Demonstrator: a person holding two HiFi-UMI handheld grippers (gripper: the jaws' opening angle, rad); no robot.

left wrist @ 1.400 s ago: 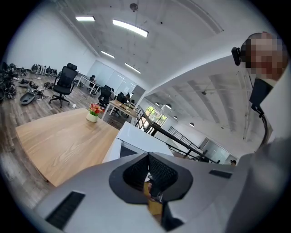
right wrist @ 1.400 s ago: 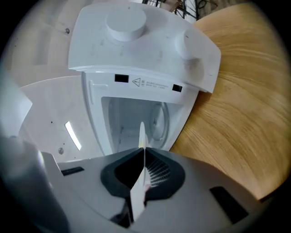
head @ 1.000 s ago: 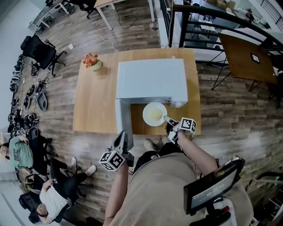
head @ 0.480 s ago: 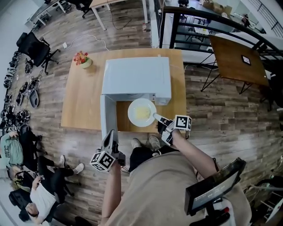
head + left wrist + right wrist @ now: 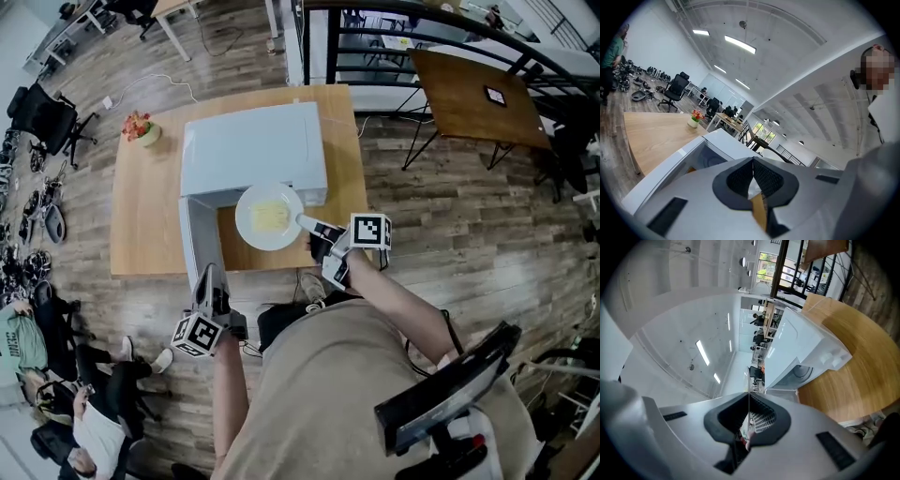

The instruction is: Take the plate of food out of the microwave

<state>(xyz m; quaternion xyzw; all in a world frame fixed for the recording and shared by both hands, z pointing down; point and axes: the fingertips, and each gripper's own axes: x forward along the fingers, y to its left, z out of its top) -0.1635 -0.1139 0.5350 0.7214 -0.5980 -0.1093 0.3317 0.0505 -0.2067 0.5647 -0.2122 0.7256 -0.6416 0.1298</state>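
Most of the job looks done: the round white plate of yellow food (image 5: 269, 217) is out of the boxy white microwave (image 5: 253, 150), in front of its open door (image 5: 192, 246) and over the light wooden table (image 5: 141, 220). The right claw (image 5: 306, 223) is clenched on the plate's rim, and the left claw (image 5: 208, 272) is clenched on nothing. Setting the plate down seems to be all that is left.

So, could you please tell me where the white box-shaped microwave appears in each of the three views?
Head view: the white box-shaped microwave sits upper centre-left, seen from above, door open, the round white plate in front of it.
Left gripper view: lower centre, just above the jaws, cavity facing the camera.
Right gripper view: right of centre, tilted, cavity open.
Shared landmark: the light wooden table it stands on.
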